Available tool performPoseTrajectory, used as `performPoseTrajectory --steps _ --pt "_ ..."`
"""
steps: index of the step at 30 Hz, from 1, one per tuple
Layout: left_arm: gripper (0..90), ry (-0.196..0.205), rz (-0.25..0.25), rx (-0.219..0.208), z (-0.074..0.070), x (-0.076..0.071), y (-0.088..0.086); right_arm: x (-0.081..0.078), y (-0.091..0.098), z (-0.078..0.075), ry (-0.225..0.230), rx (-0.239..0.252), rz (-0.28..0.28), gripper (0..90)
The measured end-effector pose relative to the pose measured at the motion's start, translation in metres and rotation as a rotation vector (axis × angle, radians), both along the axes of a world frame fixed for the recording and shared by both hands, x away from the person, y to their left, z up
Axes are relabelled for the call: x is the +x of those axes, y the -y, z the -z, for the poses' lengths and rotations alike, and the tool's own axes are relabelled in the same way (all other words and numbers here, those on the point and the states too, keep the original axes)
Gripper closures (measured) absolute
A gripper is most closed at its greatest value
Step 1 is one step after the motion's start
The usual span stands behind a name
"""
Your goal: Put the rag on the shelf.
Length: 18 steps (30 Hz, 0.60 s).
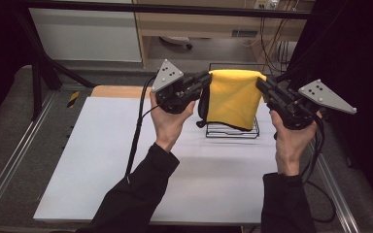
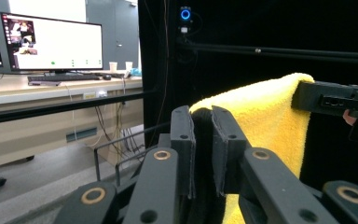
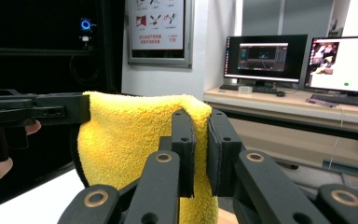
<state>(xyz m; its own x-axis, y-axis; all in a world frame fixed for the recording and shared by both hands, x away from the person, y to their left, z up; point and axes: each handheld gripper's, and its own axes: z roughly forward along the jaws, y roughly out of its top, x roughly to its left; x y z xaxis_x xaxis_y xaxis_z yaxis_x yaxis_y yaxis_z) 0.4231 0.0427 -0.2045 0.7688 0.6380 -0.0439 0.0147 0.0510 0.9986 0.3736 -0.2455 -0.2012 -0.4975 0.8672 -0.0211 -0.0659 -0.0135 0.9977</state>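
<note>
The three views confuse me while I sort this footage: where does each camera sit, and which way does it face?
High view: above the person's side, looking forward and down at the table; forearms, hands and both tongs, left tongs and right tongs.
Left gripper view: rides the left tongs, facing the yellow towel and a desk with a monitor.
Right gripper view: rides the right tongs, facing the towel and monitors.
Shared: all show the towel, pinched at both upper corners.

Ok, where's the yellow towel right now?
High view, far centre: the yellow towel hangs between the left tool and right tool, above the wire rack.
</note>
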Motion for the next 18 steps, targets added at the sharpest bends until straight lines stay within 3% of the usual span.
performPoseTrajectory --steps 18 --pt "80.0 0.043 0.009 -0.029 -0.039 0.01 0.024 0.006 0.02 -0.039 0.063 0.012 0.05 83.4"
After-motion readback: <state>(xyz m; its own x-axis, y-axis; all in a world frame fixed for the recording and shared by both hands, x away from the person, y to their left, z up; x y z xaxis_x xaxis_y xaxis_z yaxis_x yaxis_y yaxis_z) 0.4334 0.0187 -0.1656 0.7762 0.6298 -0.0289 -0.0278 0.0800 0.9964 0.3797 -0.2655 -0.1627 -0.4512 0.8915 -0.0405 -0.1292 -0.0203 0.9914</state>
